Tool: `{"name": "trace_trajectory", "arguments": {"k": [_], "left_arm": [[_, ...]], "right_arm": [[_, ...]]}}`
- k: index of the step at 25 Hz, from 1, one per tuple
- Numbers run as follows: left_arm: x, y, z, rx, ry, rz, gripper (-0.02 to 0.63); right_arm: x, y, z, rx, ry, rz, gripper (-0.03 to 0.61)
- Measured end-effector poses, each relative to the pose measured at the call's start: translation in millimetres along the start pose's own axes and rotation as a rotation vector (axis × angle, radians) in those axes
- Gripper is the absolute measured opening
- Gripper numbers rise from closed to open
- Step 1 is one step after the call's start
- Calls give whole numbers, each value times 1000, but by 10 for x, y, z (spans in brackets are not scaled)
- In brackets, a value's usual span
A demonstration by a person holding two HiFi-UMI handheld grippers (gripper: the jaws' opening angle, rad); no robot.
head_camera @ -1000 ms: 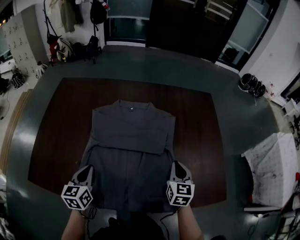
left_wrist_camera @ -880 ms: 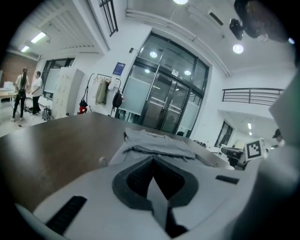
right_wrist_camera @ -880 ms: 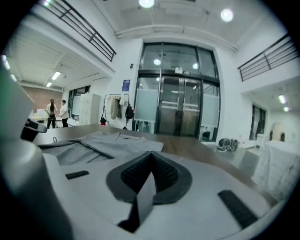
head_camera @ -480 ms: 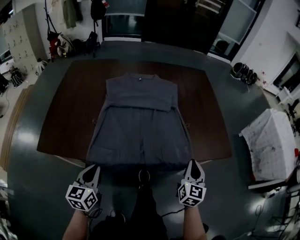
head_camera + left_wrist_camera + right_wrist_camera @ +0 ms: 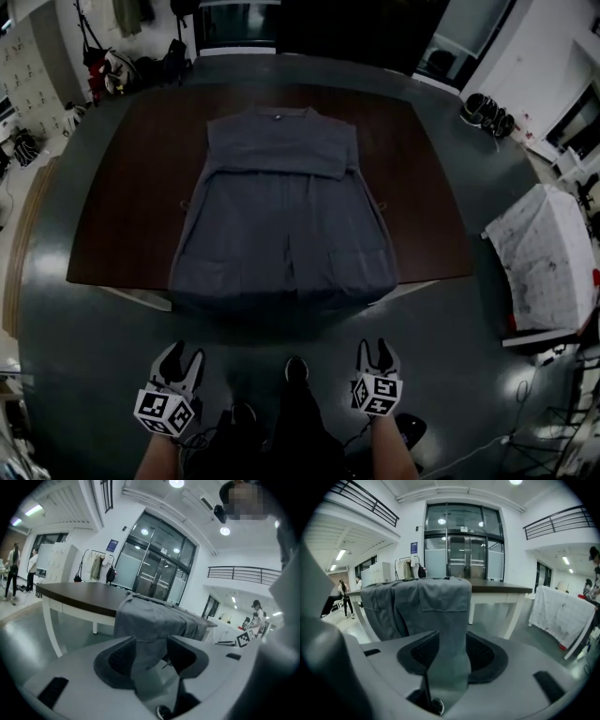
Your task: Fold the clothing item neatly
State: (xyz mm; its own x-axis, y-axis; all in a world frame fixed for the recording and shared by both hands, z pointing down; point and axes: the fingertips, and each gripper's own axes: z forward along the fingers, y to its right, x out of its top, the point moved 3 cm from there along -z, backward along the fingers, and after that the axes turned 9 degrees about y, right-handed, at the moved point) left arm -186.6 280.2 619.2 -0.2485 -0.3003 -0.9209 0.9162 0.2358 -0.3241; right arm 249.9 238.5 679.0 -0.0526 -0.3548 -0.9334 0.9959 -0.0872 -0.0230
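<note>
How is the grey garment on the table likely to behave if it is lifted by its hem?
Probably floppy: the grey garment drapes limply over the near edge of the table. It looks thin and fairly light, since its folded layers lie almost flat. With its hem overhanging, a tug toward that edge might slide it off the smooth table.
</note>
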Motion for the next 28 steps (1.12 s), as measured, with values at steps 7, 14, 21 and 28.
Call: {"name": "trace_trajectory", "arguments": {"k": [7, 14, 21, 28], "left_arm": [[-1178, -783, 762, 67, -9, 71, 307], [-2210, -1316, 1461, 33, -59, 60, 480], [-2751, -1573, 2163, 6, -95, 183, 482], [-2713, -1492, 2283, 19, -122, 260, 220]], "right_arm": [[-954, 159, 919, 55, 31, 67, 213], [-1770, 240, 1767, 180, -4, 25, 349], [-2038, 293, 2530, 218, 24, -50, 377], [-1982, -48, 2536, 213, -25, -136, 102]]}}
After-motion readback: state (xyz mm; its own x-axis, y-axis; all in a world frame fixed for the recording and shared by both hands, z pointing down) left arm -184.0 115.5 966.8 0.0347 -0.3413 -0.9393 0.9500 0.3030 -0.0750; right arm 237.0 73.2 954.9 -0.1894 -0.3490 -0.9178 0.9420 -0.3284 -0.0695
